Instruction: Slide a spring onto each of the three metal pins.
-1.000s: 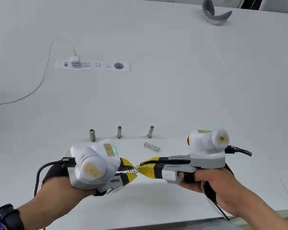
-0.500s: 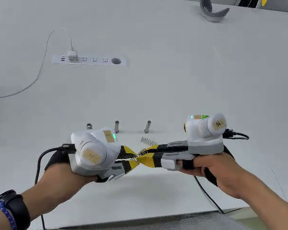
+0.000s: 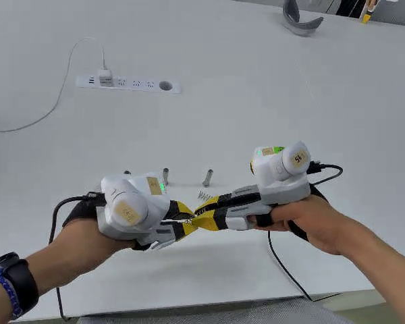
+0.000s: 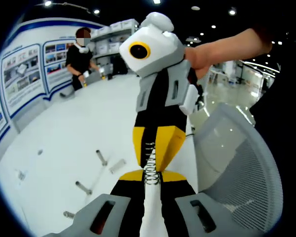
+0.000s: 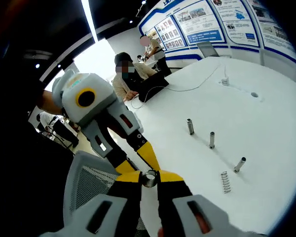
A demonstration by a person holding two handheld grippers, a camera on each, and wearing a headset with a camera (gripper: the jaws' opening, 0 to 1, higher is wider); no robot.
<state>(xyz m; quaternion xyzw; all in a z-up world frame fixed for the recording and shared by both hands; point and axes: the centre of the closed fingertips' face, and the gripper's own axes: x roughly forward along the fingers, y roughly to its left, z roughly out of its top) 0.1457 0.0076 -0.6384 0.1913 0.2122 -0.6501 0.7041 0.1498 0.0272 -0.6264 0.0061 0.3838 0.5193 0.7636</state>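
Note:
A small metal spring (image 3: 191, 217) hangs in the air between my two grippers, which meet tip to tip above the table's front part. My left gripper (image 3: 182, 221) is shut on one end of the spring (image 4: 150, 165). My right gripper (image 3: 200, 217) is shut on the other end (image 5: 149, 177). Behind them three metal pins stand in a row. The left pin (image 3: 127, 173) wears a spring (image 5: 190, 126); the middle pin (image 3: 165, 175) and the right pin (image 3: 208, 177) are bare. A loose spring (image 3: 204, 196) lies in front of the right pin.
A white power strip (image 3: 128, 84) with a plug and cable lies at the back left. A grey curved object (image 3: 302, 19) sits at the far edge. A grey mesh chair (image 4: 237, 163) stands by the table's front edge. People (image 5: 133, 74) sit at another table.
Both grippers stay joined on the spring. The right gripper has lifted and tilted a little, and the pair sits slightly further left and nearer the pins.

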